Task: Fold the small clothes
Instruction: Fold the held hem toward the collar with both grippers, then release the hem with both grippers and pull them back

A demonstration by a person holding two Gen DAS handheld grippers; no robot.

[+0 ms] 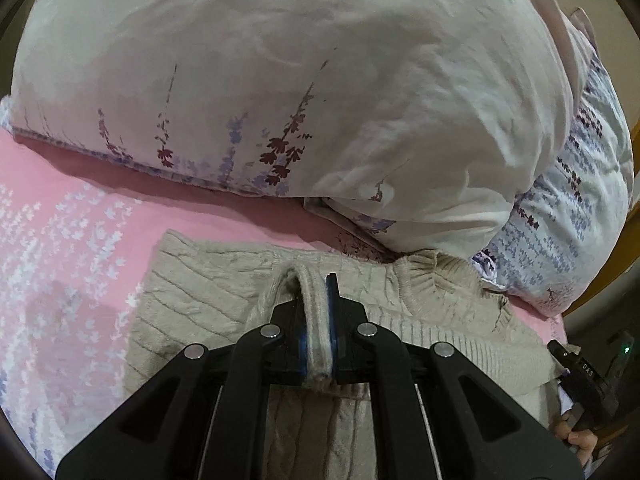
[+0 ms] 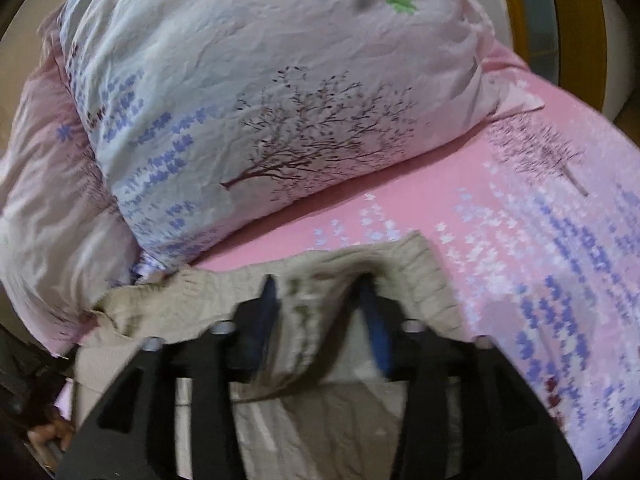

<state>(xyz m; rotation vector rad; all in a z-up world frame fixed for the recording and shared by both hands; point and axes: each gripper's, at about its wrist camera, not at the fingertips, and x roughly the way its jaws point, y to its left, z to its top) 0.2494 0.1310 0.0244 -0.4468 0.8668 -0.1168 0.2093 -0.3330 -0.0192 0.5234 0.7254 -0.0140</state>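
A beige cable-knit sweater (image 1: pixel 200 300) lies on the pink floral bedsheet (image 1: pixel 60 240). My left gripper (image 1: pixel 316 284) is shut on a folded edge of the sweater, which stands pinched between its blue pads. In the right wrist view the same sweater (image 2: pixel 420 280) lies under my right gripper (image 2: pixel 320 284). Its fingers (image 2: pixel 372 312) stand apart, with sweater fabric bunched loosely between them. This view is blurred by motion. The other gripper (image 1: pixel 580 372) and a hand show at the lower right of the left wrist view.
A big white floral pillow (image 1: pixel 300 80) lies just behind the sweater, with a second pillow (image 1: pixel 568 200) to its right. In the right wrist view a tree-print pillow (image 2: pixel 280 100) fills the back. A wooden bed frame (image 2: pixel 524 8) stands at the upper right.
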